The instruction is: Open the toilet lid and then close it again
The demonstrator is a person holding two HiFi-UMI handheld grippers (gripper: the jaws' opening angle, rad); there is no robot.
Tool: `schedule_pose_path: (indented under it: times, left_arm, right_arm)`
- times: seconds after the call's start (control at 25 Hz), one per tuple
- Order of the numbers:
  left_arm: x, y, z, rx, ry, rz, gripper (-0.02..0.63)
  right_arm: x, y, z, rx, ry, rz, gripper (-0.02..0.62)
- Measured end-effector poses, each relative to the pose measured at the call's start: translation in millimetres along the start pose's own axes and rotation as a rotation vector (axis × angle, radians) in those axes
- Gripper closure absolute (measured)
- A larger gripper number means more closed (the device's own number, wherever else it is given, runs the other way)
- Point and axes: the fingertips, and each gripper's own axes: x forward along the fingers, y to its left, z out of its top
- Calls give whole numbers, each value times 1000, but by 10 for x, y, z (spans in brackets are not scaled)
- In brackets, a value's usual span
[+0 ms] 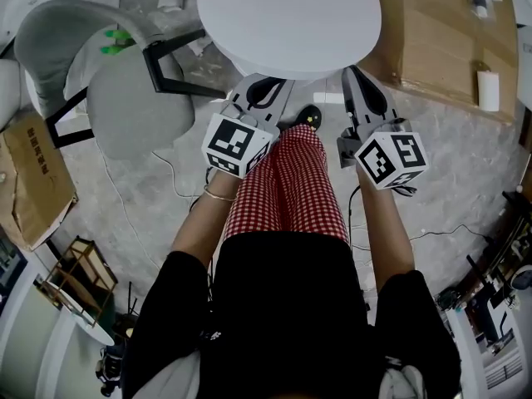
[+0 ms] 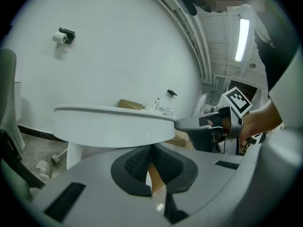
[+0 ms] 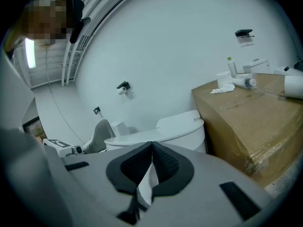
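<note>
The white toilet lid (image 1: 289, 19) lies flat and closed on the bowl at the top of the head view. My left gripper (image 1: 264, 86) sits just before the lid's front edge, left of centre, and is shut on nothing. Its own view shows the lid's rim (image 2: 113, 122) side on, a little beyond the pads. My right gripper (image 1: 355, 75) is at the front edge's right side, tips at or just under the rim, also shut and empty. In the right gripper view the toilet (image 3: 156, 132) and its tank (image 3: 182, 121) lie ahead.
A grey chair (image 1: 125, 98) stands left of the toilet. A large cardboard box (image 1: 449, 32) is on its right, with bottles (image 3: 239, 77) on top. Another box (image 1: 33, 181) and cables lie on the floor. The person's checked trouser legs (image 1: 291, 181) are between the grippers.
</note>
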Motion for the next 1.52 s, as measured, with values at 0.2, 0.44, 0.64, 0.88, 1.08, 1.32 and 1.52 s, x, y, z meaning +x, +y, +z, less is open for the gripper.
schedule_pose_path:
  times: [0.2, 0.44, 0.64, 0.88, 1.08, 1.32, 1.52]
  left_arm:
    - [-26, 15, -75, -6, 7, -12, 603]
    - [-16, -13, -132, -8, 17, -23, 602]
    - [-17, 5, -187, -14, 28, -42, 602]
    - [-13, -1, -248, -9, 34, -68, 602]
    - [-25, 1, -301, -10, 42, -75, 603]
    - [-12, -42, -396, -38, 36, -73, 603]
    - [-4, -48, -474, -38, 51, -72, 602]
  right_arm:
    - [15, 0, -76, 10, 6, -22, 574]
    - [-13, -27, -125, 21, 3, -42, 574]
    - [1, -30, -179, 32, -3, -64, 574]
    - [4, -30, -235, -9, -3, -68, 574]
    - [9, -20, -287, -19, 7, -57, 574]
    - [18, -49, -371, -26, 40, -46, 574]
    - [14, -76, -451, -20, 49, -51, 574]
